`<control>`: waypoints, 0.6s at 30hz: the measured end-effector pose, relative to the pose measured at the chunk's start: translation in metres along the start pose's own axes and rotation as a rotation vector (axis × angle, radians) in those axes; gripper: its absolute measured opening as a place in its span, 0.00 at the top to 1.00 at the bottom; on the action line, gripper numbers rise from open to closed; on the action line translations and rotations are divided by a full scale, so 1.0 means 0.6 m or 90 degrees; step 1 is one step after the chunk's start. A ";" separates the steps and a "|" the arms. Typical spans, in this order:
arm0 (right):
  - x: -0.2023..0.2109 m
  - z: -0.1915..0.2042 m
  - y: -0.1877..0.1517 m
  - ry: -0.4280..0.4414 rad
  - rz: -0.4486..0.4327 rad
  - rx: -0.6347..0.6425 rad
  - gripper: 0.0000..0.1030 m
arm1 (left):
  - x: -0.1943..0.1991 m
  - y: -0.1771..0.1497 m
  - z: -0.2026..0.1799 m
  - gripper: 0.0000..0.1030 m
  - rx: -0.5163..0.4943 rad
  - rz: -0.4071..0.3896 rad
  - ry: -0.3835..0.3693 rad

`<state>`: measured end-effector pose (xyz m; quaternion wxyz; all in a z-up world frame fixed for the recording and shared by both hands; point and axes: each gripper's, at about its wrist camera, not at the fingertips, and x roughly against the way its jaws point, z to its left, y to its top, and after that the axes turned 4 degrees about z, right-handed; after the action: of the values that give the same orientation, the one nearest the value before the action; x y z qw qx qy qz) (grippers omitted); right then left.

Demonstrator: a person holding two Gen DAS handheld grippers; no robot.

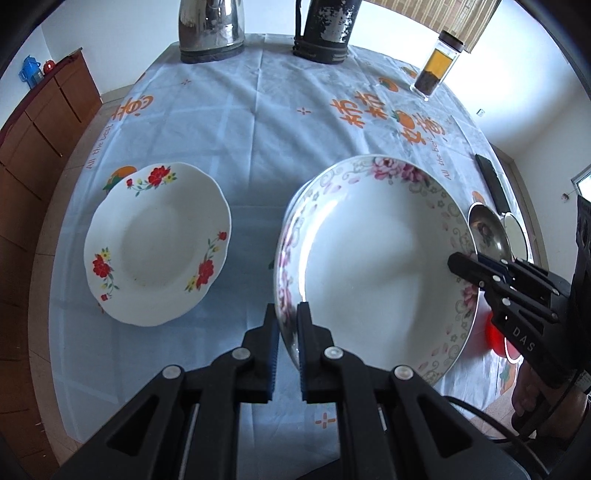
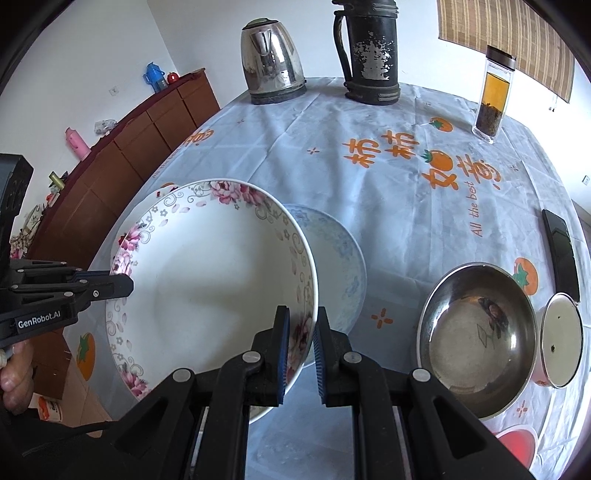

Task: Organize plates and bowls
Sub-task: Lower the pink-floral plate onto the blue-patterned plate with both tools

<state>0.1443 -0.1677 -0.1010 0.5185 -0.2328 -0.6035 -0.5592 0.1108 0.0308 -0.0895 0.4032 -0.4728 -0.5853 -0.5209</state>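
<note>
Black fingers of the left gripper [image 1: 287, 314] fill the bottom of the left wrist view, closed on the near-left rim of the pink-flowered plate [image 1: 376, 258], one blue-padded finger on each face of the rim. That plate is tilted, its left edge raised above the tablecloth [image 1: 240, 122]. At its right rim the right gripper [image 1: 456, 264] reaches in from the side, its tip against the rim; from here I cannot tell how tight its grip is. A red-flowered plate [image 1: 155, 243] lies flat on the cloth to the left, apart from the held plate. Beyond the right rim sits a steel bowl [image 1: 489, 232]. At the far edge of the table stand a steel kettle [image 1: 211, 29], a dark flask [image 1: 325, 29] and a glass tea bottle [image 1: 437, 64].

Blue-padded fingers of the right gripper [image 2: 300, 325] dominate the right wrist view, straddling the near-right rim of the pink-flowered plate [image 2: 207, 280], the left pad against it and a small gap showing at the right pad. On the plate's far left rim the left gripper [image 2: 120, 286] pinches it. Behind the plate's right edge a blue-patterned plate [image 2: 340, 258] lies on the cloth, partly hidden. Further right are the steel bowl [image 2: 480, 347], a white-lined cup [image 2: 561, 339] just beside it, and a black phone [image 2: 561, 251].
</note>
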 end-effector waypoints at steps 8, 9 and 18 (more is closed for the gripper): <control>-0.018 -0.017 0.014 -0.008 0.014 -0.013 0.87 | -0.019 0.014 -0.003 0.95 0.001 0.013 -0.004; -0.020 -0.018 0.015 -0.009 0.015 -0.014 0.87 | -0.021 0.016 -0.003 0.95 0.001 0.014 -0.003; -0.035 -0.024 0.022 -0.013 0.024 -0.018 0.87 | -0.036 0.029 -0.004 0.95 0.004 0.022 -0.002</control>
<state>0.1684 -0.1711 -0.1159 0.5192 -0.2574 -0.5964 -0.5554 0.1327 0.0259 -0.1060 0.4126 -0.4824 -0.5793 -0.5114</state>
